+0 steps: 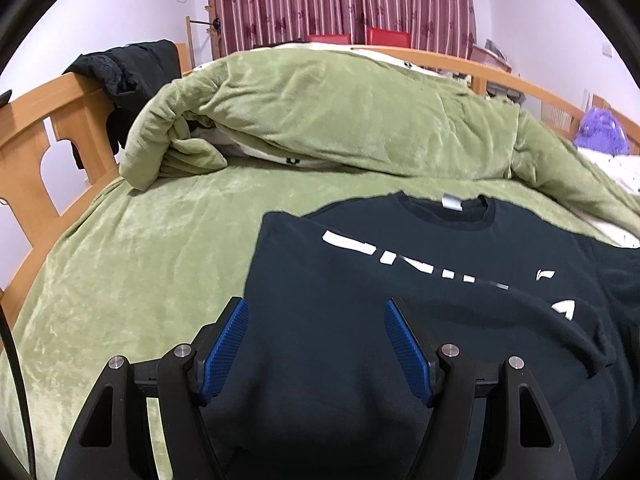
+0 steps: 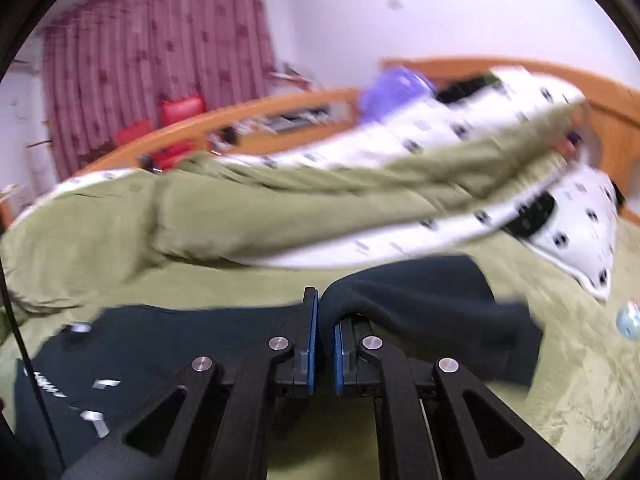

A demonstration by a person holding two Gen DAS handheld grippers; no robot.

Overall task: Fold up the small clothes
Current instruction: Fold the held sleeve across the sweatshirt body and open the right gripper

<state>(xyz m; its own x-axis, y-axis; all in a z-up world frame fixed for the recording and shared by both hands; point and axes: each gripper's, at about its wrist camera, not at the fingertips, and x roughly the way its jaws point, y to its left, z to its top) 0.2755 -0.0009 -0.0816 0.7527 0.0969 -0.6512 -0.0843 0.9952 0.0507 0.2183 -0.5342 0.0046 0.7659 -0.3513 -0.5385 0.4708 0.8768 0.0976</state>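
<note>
A dark navy t-shirt [image 1: 360, 280] with white lettering lies face up on the green bedspread [image 1: 140, 260], its left side folded in over the chest. My left gripper [image 1: 316, 312] hovers over the shirt's lower part, blue pads wide apart with nothing pinched between them. In the blurred right wrist view my right gripper [image 2: 326, 308] is shut on a fold of the shirt's sleeve [image 2: 420, 300], which drapes up and over the right finger, lifted off the bed. The rest of the shirt [image 2: 160, 344] stretches away to the left.
A bunched green quilt [image 1: 320, 120] with a white patterned underside [image 2: 440, 128] lies across the back of the bed. A wooden bed frame [image 1: 40, 128] with a black garment [image 1: 132, 68] rims the left. A purple plush [image 1: 600, 132] sits at far right, near a white pillow [image 2: 580, 232].
</note>
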